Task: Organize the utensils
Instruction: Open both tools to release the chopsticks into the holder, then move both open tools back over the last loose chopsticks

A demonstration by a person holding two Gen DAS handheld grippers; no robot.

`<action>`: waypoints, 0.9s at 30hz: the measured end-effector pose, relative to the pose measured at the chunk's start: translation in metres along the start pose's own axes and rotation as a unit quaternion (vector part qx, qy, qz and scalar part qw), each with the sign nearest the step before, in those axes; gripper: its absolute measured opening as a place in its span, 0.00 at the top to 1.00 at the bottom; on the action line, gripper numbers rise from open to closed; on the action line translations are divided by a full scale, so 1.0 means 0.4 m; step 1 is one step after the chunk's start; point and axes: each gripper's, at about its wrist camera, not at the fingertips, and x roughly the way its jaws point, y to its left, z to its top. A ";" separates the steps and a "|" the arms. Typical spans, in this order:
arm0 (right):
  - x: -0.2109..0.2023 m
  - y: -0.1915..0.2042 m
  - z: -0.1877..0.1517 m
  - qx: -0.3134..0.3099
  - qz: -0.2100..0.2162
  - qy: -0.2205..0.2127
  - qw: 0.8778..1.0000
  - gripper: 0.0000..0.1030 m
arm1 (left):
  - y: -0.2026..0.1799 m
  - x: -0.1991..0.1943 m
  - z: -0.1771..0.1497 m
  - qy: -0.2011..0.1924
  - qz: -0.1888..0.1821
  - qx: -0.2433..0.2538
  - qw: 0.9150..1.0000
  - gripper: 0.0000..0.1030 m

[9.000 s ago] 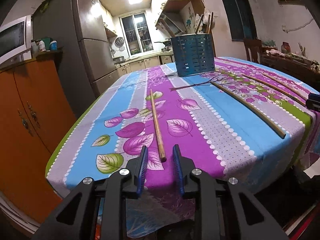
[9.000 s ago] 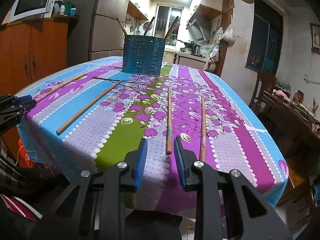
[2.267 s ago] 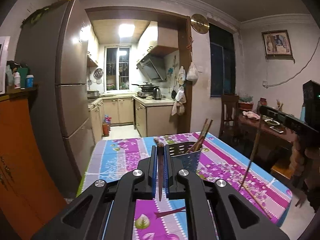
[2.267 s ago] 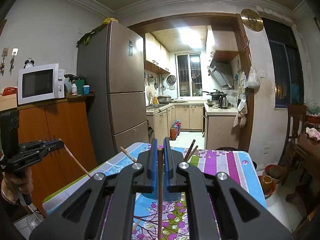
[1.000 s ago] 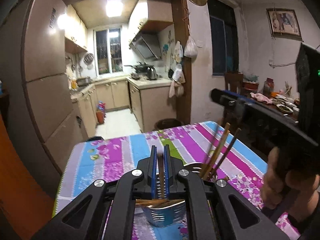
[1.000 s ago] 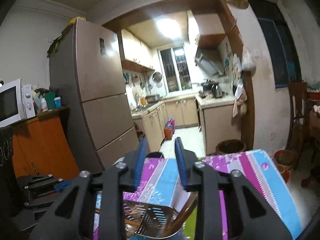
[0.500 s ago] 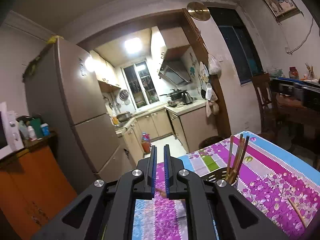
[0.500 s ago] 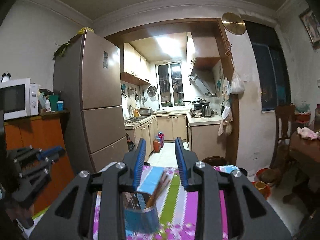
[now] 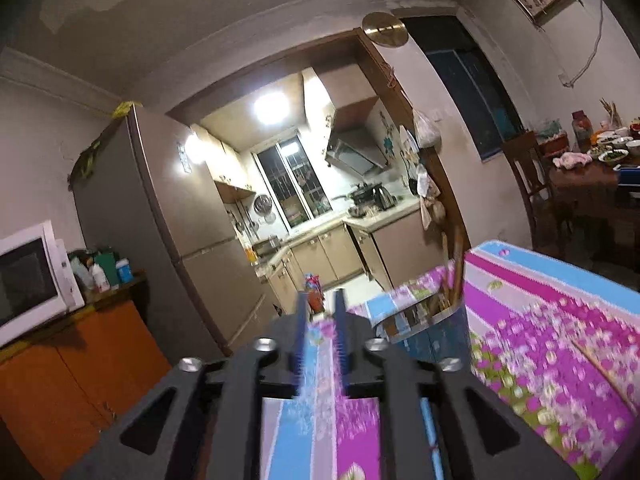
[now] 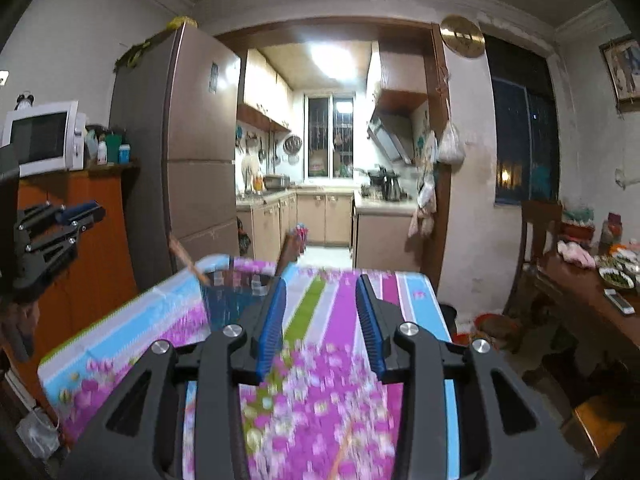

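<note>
Nothing is held by the left gripper or the right gripper; both have just been opening, and only tablecloth is seen through the gaps. Chopsticks are stood in the blue holder, set near the table's far edge.

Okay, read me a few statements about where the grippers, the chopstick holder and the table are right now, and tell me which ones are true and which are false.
1. The right gripper holds a chopstick. False: nothing is between its open jaws.
2. The blue holder stands on the floral tablecloth. True.
3. The left gripper is empty. True.
4. The holder is empty. False: chopsticks stick out of it.
5. A microwave sits on the orange cabinet. True.
</note>
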 end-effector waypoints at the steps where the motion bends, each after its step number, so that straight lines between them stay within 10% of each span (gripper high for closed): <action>1: -0.017 -0.004 -0.021 -0.001 -0.002 0.007 1.000 0.66 | -0.002 -0.016 -0.019 0.007 -0.010 -0.003 1.000 0.74; 14: -0.182 0.066 -0.408 -0.019 -0.066 0.110 0.991 0.64 | -0.214 -0.310 -0.435 0.140 -0.217 0.004 0.966 0.73; 27: -0.174 0.121 -0.546 0.041 -0.088 0.125 0.987 0.64 | -0.288 -0.279 -0.506 0.183 -0.198 -0.024 0.963 0.73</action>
